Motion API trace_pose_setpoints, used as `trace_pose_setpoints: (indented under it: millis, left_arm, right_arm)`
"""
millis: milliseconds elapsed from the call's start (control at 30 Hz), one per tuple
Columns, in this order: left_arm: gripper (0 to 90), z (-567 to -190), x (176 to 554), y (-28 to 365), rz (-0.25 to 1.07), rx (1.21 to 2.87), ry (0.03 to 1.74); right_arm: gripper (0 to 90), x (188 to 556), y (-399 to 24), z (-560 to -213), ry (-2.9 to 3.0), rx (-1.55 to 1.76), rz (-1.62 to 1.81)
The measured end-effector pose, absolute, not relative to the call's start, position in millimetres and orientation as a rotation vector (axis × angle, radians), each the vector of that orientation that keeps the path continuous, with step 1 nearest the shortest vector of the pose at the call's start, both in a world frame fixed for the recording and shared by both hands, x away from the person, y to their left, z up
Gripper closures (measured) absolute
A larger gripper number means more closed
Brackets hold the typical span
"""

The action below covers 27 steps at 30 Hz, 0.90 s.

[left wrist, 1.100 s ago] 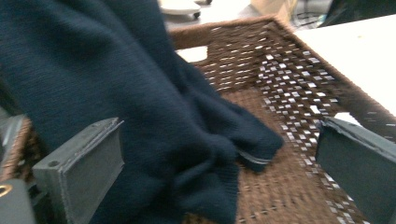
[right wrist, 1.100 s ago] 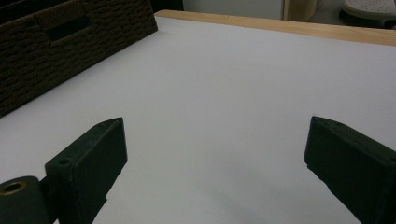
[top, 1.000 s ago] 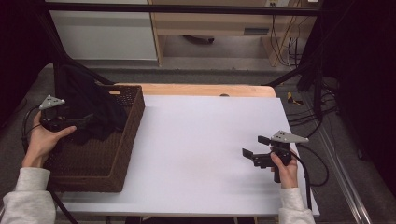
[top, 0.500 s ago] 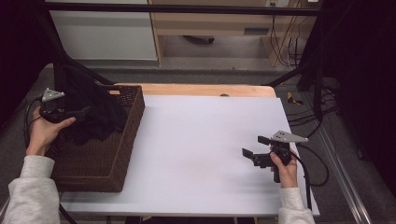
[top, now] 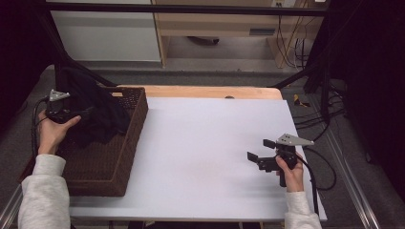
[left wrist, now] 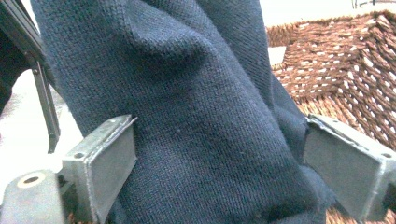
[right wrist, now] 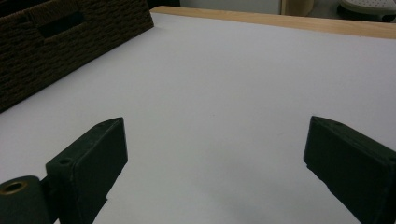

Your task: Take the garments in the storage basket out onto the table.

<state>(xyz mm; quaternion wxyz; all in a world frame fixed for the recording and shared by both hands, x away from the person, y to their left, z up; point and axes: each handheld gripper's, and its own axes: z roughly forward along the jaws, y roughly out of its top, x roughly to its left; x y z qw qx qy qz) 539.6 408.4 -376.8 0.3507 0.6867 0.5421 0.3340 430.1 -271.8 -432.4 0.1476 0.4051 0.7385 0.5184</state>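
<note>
Left gripper (top: 88,112) has its jaws round a thick fold of the dark knit garment (left wrist: 196,116), and they have just been closing on it: in the left gripper view the cloth fills the gap from one pad to the other and looks to touch both, though whether it is yet squeezed hard I cannot tell. The garment (top: 98,112) sits in the far end of the wicker basket (top: 110,167) at the table's (top: 215,143) left edge, heaped up above the rim, and the fold runs upward between the jaws, across their closing line, so the grip takes it side-on. Right gripper (top: 260,153) rests well apart near the table's right edge, jaws spread wide with nothing between them; the left hand (top: 52,133) is plainly the nearer one. From the high view comes the layout, basket to the left and the white top bare between the two tools. From the left gripper view come the weave of the knit and the basket's inner wall (left wrist: 345,70) behind it, while the right gripper view looks across the table to the basket's outer side (right wrist: 70,42) with its handle slot.
</note>
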Motion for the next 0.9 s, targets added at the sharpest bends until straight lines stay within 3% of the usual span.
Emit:
trace_pose_setpoints:
  millis: [333,667,767,900]
  left_arm:
    - [16.8,-390,552,403,0.798,1.730,1.423]
    - [31.5,-396,559,400,0.779,1.752,1.440]
    - [42.6,-398,559,399,0.751,1.761,1.445]
    - [66.5,-399,558,395,0.718,1.796,1.432]
  right_arm:
    - [6.3,431,-270,-434,2.131,1.173,1.484]
    - [6.3,430,-271,-434,2.125,1.173,1.484]
    - [6.3,431,-271,-434,2.125,1.171,1.483]
    - [6.3,431,-271,-434,2.124,1.175,1.484]
